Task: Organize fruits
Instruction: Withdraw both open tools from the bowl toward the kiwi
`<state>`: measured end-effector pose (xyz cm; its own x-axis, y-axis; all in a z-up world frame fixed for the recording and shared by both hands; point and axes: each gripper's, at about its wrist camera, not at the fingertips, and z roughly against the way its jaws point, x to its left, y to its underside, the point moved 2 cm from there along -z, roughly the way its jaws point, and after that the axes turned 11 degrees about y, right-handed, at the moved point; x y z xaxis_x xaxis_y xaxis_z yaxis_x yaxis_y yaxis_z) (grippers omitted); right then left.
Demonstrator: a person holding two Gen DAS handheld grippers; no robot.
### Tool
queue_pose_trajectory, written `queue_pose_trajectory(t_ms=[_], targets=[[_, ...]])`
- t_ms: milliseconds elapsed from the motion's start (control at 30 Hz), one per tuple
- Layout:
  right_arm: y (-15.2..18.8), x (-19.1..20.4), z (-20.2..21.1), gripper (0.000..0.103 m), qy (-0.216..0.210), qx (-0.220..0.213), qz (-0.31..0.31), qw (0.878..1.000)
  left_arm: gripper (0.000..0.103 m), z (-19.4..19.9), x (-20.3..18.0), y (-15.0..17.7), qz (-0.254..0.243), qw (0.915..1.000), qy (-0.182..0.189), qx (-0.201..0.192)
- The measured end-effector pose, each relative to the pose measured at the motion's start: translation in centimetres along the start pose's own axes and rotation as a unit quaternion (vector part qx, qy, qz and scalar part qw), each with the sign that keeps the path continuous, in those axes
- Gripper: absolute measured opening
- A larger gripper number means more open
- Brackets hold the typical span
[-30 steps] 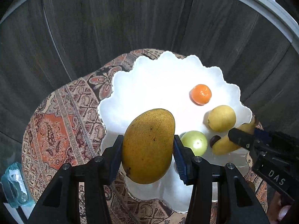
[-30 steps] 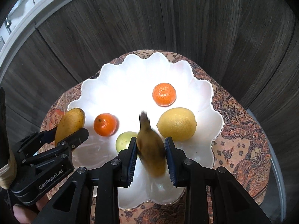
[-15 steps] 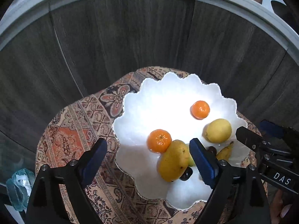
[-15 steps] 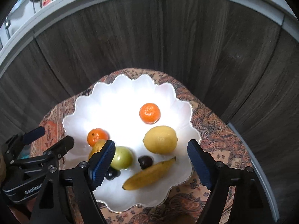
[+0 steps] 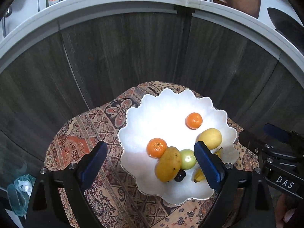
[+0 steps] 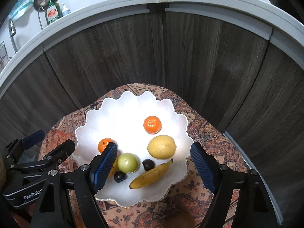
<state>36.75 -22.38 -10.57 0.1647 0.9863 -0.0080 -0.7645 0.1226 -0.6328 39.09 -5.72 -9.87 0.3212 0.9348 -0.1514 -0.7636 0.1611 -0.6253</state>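
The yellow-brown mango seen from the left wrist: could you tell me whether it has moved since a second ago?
Yes. The yellow-brown mango has left the left gripper fingers, which have just been opening, and now lies in the scalloped white bowl beside an orange tangerine.

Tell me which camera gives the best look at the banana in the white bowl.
The right wrist view: the banana lies whole and unobstructed near the front rim of the white bowl, between that gripper's open jaws. In the left wrist view the banana shows only as bits on either side of the left gripper's blue pad.
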Motion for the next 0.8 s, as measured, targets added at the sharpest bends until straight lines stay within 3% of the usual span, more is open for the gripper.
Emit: queue_pose_trajectory(t_ms=[400, 800], targets=[[1.8, -1.2, 3.2, 0.08, 0.025, -0.024, -0.005, 0.999, 0.093, 3.2, -1.3, 1.7, -0.009, 0.9998, -0.003, -0.018], [5.1, -2.9, 4.2, 0.08, 0.056, -0.026, -0.01, 0.998, 0.093, 3.1, -3.0, 5.4, -0.014, 0.9999, 0.002, -0.004]])
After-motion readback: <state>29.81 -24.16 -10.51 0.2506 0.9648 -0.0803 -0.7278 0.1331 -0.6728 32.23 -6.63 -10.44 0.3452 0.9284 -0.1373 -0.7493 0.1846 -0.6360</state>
